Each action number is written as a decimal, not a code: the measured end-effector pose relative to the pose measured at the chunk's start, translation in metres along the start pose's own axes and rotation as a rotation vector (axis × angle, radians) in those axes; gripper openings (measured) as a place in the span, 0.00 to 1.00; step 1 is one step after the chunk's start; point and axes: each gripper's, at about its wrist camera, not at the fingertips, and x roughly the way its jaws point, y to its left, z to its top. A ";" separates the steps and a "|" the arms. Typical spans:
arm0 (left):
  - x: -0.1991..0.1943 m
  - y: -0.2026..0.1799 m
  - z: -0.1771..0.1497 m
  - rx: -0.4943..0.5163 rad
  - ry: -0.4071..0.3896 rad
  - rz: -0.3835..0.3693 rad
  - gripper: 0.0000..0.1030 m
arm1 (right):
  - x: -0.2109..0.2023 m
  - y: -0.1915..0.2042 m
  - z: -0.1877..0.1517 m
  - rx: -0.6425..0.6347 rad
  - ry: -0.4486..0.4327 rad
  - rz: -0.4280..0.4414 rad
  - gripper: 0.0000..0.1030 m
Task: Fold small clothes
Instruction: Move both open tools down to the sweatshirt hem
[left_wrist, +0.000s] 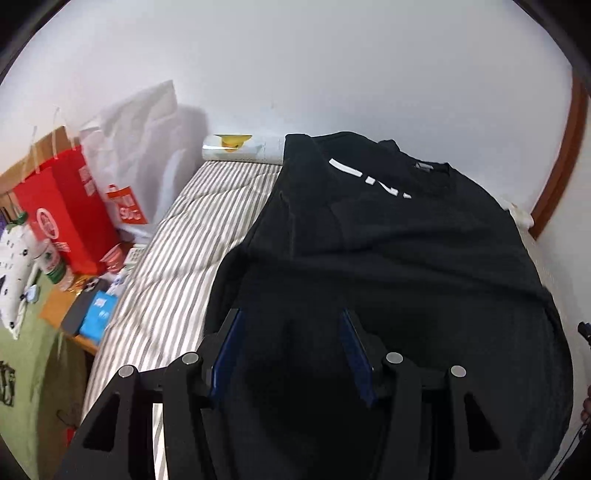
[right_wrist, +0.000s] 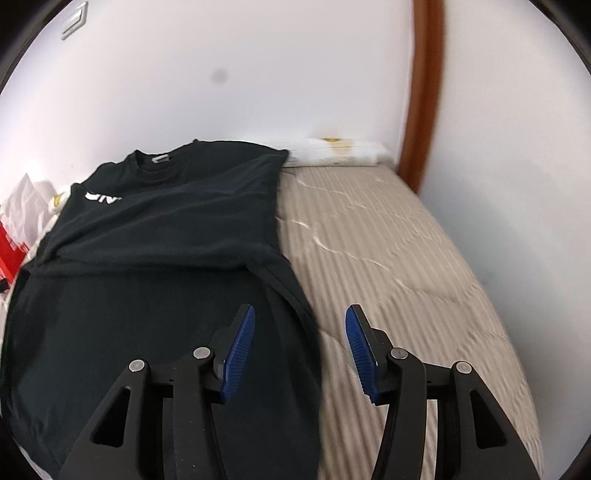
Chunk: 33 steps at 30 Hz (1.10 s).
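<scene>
A black T-shirt (left_wrist: 388, 251) with white lettering lies on a striped bed (left_wrist: 173, 266), its sides folded inward, collar toward the wall. My left gripper (left_wrist: 291, 317) is open and empty, hovering over the shirt's lower left part. In the right wrist view the shirt (right_wrist: 166, 236) covers the left half of the bed (right_wrist: 399, 251). My right gripper (right_wrist: 300, 314) is open and empty above the shirt's lower right edge, one finger over the cloth and one over the mattress.
A white pillow (left_wrist: 243, 149) with a yellow mark lies at the head of the bed by the wall; it also shows in the right wrist view (right_wrist: 332, 153). Red and white shopping bags (left_wrist: 70, 210) and clutter stand on a side table left of the bed. A brown door frame (right_wrist: 421, 92) rises at right.
</scene>
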 end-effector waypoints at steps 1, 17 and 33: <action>-0.009 0.001 -0.009 0.000 -0.003 0.007 0.49 | -0.007 -0.001 -0.006 -0.001 0.000 -0.011 0.49; -0.071 0.037 -0.117 -0.066 0.068 -0.102 0.49 | -0.073 -0.011 -0.114 0.096 0.110 0.111 0.50; -0.053 0.048 -0.139 -0.108 0.079 -0.156 0.49 | -0.057 0.009 -0.128 0.106 0.127 0.195 0.56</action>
